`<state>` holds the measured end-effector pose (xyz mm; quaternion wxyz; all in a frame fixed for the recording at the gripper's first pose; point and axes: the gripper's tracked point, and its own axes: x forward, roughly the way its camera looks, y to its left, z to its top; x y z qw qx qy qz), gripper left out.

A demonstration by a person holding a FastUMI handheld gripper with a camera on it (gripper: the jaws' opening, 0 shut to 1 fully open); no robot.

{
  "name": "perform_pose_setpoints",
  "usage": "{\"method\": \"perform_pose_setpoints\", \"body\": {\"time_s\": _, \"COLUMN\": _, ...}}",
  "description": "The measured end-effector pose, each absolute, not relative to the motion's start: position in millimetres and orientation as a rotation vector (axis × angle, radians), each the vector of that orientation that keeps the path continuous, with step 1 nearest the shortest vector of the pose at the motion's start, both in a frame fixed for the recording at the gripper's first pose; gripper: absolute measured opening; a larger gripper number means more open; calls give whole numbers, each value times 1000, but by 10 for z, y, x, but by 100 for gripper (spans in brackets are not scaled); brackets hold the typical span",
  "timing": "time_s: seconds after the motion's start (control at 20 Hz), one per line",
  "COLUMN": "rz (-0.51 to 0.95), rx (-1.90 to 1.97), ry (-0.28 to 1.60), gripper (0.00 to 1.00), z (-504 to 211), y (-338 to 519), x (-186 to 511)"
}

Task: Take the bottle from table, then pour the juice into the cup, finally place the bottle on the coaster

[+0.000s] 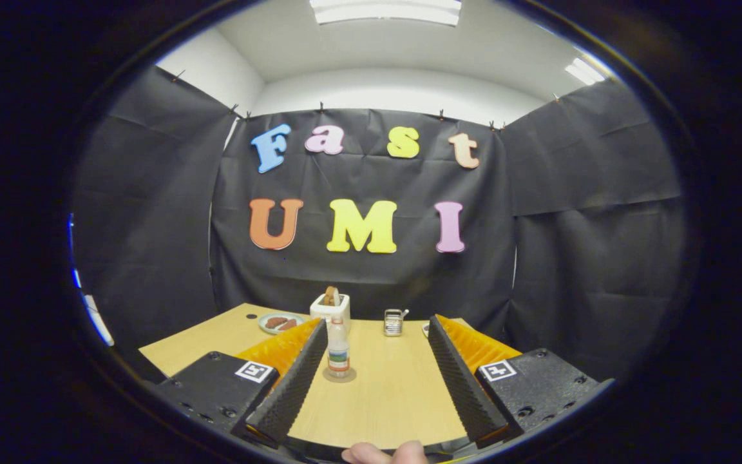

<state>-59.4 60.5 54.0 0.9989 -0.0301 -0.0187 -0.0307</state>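
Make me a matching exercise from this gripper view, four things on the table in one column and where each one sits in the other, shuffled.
Things:
1. bottle
2. white box
3. plate
4. metal cup

Places:
A. far end of the table, beyond the right finger's side
B. between the open gripper's fingers, near the left one, on a round coaster
C. directly behind the bottle
D. beside the white box, beyond the left finger

Pairs: 1-B, 2-C, 3-D, 4-A
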Motion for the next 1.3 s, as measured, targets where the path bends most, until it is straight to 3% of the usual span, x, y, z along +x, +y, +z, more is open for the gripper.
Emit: {"method": "perform_pose_setpoints", "body": {"time_s": 1.3, "rz": -112, "rx": -19, "ry": -38, "gripper": 100, "z": 584, "y": 494, "x": -688}}
